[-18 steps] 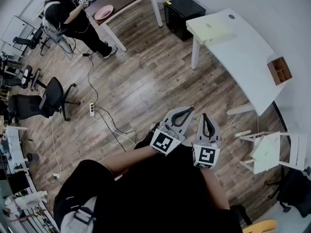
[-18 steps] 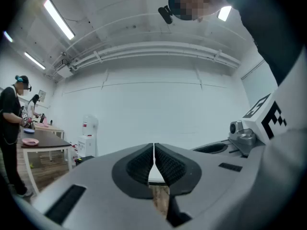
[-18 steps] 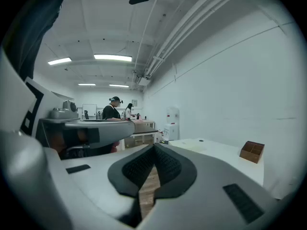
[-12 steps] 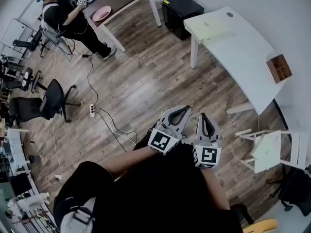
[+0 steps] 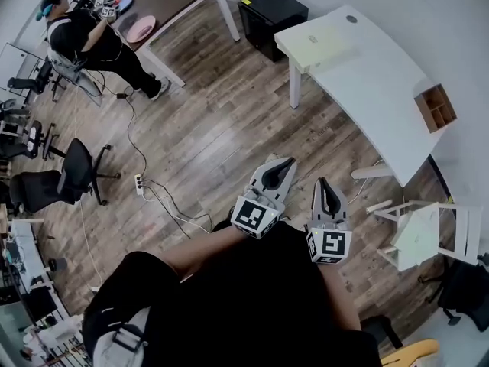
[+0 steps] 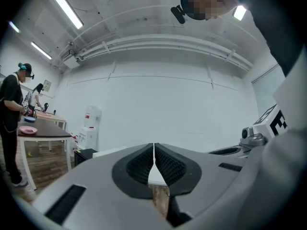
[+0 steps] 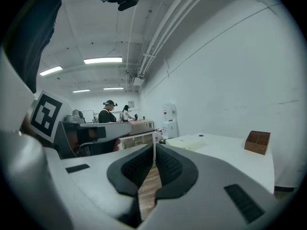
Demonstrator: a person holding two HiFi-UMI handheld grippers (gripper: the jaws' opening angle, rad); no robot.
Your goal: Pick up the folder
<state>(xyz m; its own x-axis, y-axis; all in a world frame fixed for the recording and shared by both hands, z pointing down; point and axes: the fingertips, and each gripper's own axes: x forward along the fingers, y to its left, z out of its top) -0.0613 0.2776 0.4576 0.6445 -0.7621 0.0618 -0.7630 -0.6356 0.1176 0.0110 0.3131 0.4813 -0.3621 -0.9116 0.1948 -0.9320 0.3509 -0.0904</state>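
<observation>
hovering over open wood-plank floor (image 5: 229,128), the left gripper (image 5: 284,163) and right gripper (image 5: 324,183) are each clenched on nothing, their ribbed black pads (image 6: 141,164) meeting. the flat, pale folder (image 5: 325,40) lies at the far left end of the curved white table (image 5: 374,82), near its corner and well apart from both grippers. a small wooden box (image 5: 435,107) sits at the table's right edge. a black cabinet (image 5: 271,14) stands just beside the far end.

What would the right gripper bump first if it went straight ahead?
Probably the white table; the right gripper aims at its near end, with only bare floor between, though depth is unclear.
</observation>
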